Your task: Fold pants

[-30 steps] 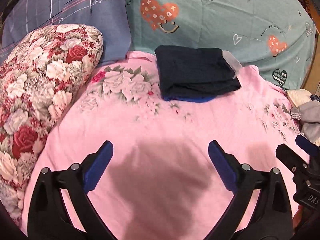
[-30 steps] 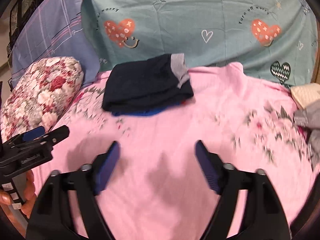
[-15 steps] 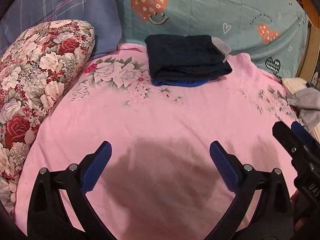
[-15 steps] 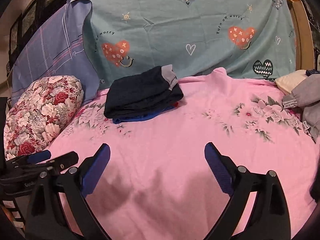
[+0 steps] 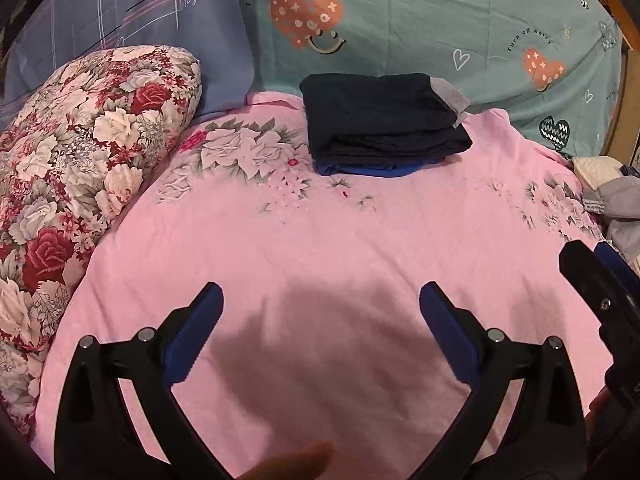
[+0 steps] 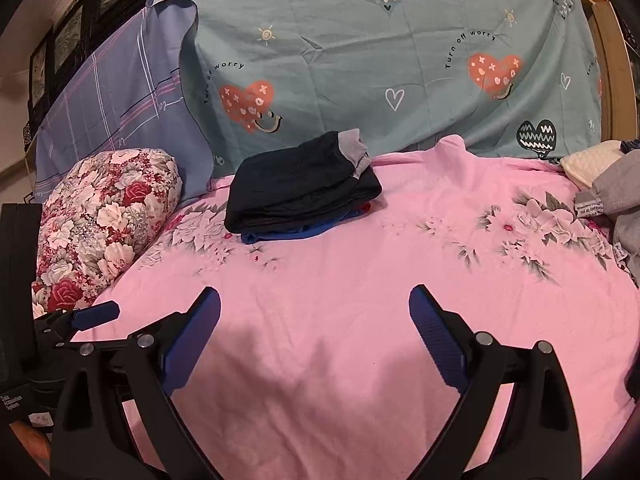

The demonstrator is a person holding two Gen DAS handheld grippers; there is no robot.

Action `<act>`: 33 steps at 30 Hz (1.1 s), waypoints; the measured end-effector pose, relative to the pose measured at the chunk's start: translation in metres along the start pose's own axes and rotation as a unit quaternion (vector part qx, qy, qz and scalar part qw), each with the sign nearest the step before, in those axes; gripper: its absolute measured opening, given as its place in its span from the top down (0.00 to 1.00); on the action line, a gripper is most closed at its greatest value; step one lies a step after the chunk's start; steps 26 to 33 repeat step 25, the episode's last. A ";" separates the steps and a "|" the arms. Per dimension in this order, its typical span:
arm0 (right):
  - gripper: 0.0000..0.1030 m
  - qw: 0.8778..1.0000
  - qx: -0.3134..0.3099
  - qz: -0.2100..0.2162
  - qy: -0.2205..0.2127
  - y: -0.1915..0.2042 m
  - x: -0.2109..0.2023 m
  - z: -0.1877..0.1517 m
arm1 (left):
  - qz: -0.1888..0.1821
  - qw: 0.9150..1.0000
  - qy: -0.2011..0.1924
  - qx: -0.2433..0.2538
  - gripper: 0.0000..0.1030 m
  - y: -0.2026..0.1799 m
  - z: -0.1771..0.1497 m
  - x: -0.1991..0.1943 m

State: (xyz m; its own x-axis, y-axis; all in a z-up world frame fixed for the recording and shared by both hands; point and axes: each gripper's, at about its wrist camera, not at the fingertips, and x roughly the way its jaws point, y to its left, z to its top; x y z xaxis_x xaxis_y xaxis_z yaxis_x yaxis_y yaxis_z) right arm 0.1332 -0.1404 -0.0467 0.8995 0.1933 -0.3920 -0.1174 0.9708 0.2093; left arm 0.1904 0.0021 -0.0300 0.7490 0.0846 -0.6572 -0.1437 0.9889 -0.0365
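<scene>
Both cameras have drawn back and tilted up slightly since a second ago, so the folded dark pants (image 5: 384, 120) now sit a little lower in the left wrist view than half a second back, and the blur seen earlier in the right wrist view has gone. These pants (image 6: 300, 188) lie in a neat stack at the far side of the pink floral sheet (image 5: 320, 240), on top of a blue garment (image 5: 368, 169) whose edge peeks out beneath them, with a grey waistband (image 6: 354, 148) showing at their right end. Just behind the pants rises the teal heart-print cloth (image 6: 360, 80); to their left, near but apart, lies the red rose pillow (image 5: 88, 152), and behind that pillow the purple checked cloth (image 6: 120, 104). Well to the right of the pants, at the sheet's edge, a grey garment (image 6: 616, 196) and a cream item (image 6: 588, 160) are bunched.

The left gripper (image 5: 320, 308) hovers over the near part of the sheet, well short of the pants, its blue fingers (image 5: 196, 332) spread wide and holding nothing. The right gripper (image 6: 314, 304) hovers likewise, fingers (image 6: 434, 332) wide apart and empty. Each tool shows at the edge of the other's view.
</scene>
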 end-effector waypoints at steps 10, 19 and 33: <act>0.07 1.000 0.003 -0.010 -0.007 0.000 -0.002 0.000 | -0.019 1.000 -0.016 0.014 0.02 -0.004 0.001 -0.005; 0.07 1.000 0.014 -0.020 -0.015 -0.006 -0.004 0.002 | 0.007 1.000 -0.012 0.024 0.02 -0.005 -0.002 0.000; 0.07 1.000 0.014 -0.023 -0.009 -0.007 -0.003 0.001 | 0.005 1.000 0.021 0.005 0.02 0.002 -0.002 0.010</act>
